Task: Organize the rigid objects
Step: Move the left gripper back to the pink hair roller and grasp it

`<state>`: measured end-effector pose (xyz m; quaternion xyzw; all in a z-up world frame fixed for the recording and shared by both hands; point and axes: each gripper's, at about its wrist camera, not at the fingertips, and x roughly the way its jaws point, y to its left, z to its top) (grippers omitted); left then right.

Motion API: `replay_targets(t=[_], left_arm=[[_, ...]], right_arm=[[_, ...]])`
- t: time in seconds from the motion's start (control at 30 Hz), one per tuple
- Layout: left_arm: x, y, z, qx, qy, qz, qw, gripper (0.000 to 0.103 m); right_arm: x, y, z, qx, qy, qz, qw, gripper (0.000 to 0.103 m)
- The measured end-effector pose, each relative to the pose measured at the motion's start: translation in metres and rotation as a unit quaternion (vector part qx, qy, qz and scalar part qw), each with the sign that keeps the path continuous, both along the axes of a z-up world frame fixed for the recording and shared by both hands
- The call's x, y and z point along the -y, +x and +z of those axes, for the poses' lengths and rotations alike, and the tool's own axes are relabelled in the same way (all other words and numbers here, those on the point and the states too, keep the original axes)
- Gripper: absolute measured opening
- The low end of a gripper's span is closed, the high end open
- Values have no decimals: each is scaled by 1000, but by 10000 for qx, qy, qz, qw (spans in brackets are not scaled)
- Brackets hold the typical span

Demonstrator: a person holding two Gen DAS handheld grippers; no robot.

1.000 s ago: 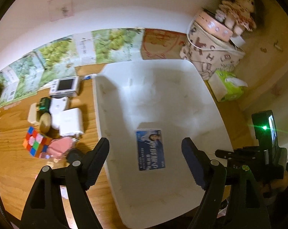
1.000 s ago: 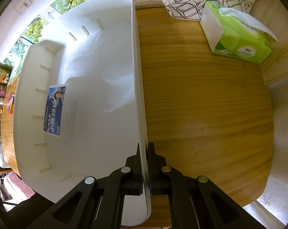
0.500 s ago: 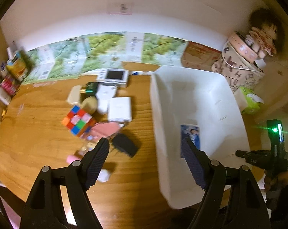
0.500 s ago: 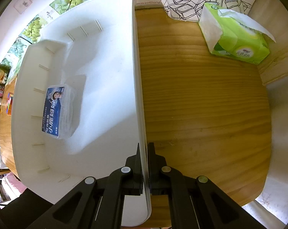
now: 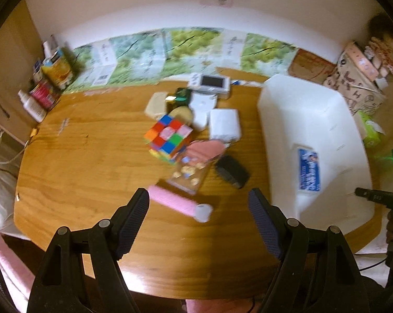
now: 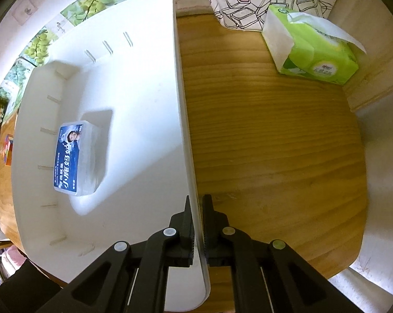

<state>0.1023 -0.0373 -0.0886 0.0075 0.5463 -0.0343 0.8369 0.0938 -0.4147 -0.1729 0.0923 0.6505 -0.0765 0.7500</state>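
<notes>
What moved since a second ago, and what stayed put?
The left gripper, open and empty, swung away from above the white bin to above the pile by the puzzle cube. The right gripper stayed clamped on the bin's rim. The blue-labelled box still lies inside.

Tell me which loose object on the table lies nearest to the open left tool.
The pink cylinder with the white cap. It lies just ahead of the left tool; the cube and the others sit farther back.

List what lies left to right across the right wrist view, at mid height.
Clear box with blue label → white bin's wall → bare wooden table. The green tissue pack sits farther right, toward the top.
</notes>
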Motion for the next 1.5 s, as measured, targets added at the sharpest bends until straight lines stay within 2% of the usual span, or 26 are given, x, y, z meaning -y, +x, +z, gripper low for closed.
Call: replay_targets(t=[0.3,0.57,0.7,0.83,1.1,1.3,1.47,1.5], left_arm=[[-33,5,-41,-715,-159,80,9973,81],[-40,14,-79,-1342,-503,128,9896,81],[-45,21,-95,-1631,-816,393,9824,81],[-52,29,-113,-1974,-1219,794,9695,81],[-57,39,-130,-2262,-1411,1261,9555,81],[-58,47,-135,-2334,-1472,1454,9501,79],[-57,49,-138,-2363,-1472,1546,9480,72],[-57,50,-138,-2365,-1437,1553,9483,67]], right_arm=[[3,-4,2,28,-38,-241,9997,8],[1,-5,1,-32,-96,-420,9991,9],[3,-3,0,-61,-98,-512,9986,9],[5,-2,0,-96,-102,-548,9984,10],[9,5,1,-191,-99,-547,9983,10],[8,10,-1,-239,-100,-505,9984,10],[4,13,-5,-262,-114,-459,9985,10],[3,13,-5,-265,-116,-448,9986,10]])
